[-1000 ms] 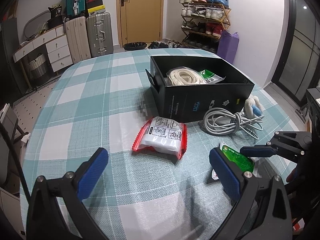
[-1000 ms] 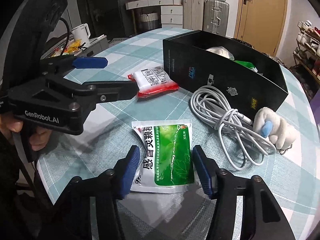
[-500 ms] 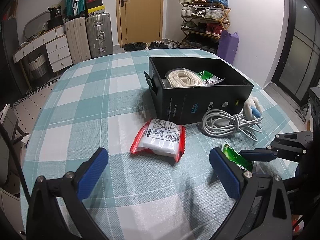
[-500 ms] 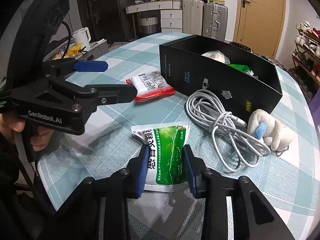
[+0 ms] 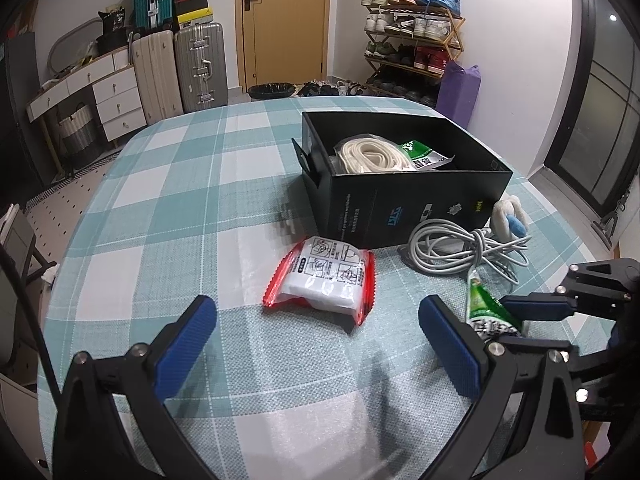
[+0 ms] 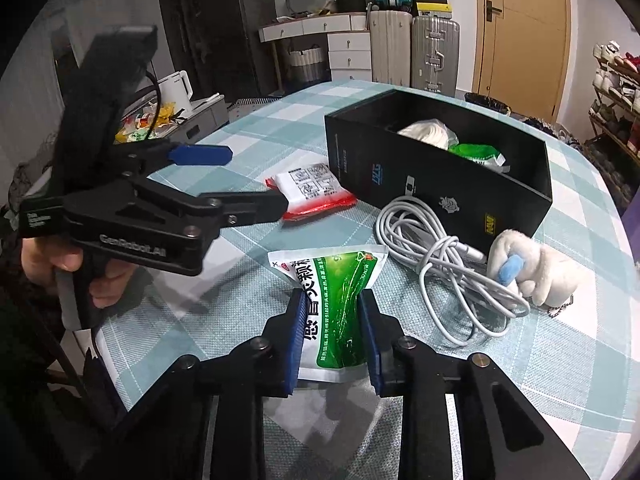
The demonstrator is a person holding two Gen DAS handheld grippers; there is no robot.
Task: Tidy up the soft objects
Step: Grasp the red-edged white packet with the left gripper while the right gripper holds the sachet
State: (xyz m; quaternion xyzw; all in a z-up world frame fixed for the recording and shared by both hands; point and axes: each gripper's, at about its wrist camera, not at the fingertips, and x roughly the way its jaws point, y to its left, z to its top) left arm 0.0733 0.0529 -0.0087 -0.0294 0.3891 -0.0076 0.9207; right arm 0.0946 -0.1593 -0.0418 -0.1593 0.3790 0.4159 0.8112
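Observation:
My right gripper [image 6: 332, 300] has its jaws closing, and the pads squeeze a green-and-white pouch [image 6: 340, 280] that buckles between them and rises off the checked tablecloth. In the left wrist view that pouch [image 5: 480, 300] stands on edge at the right gripper [image 5: 500, 314]. My left gripper [image 5: 318, 316] is open and holds nothing, just short of a red-and-white packet [image 5: 324, 276]. Behind the packet stands an open black box [image 5: 400, 208] with a white rope coil [image 5: 368, 156] and another green pouch [image 5: 420, 152] inside.
A coiled white cable [image 6: 432, 256] and a white plush toy [image 6: 536, 272] lie against the box front, right of the held pouch. A hand [image 6: 60, 264] holds the left gripper [image 6: 244, 180] at the table's left edge. Suitcases, drawers and a shoe rack stand beyond.
The right gripper's fingers have shut on the green pouch and raised it slightly; the pouch has gone from flat to pinched and upright. The left gripper has stayed where it was.

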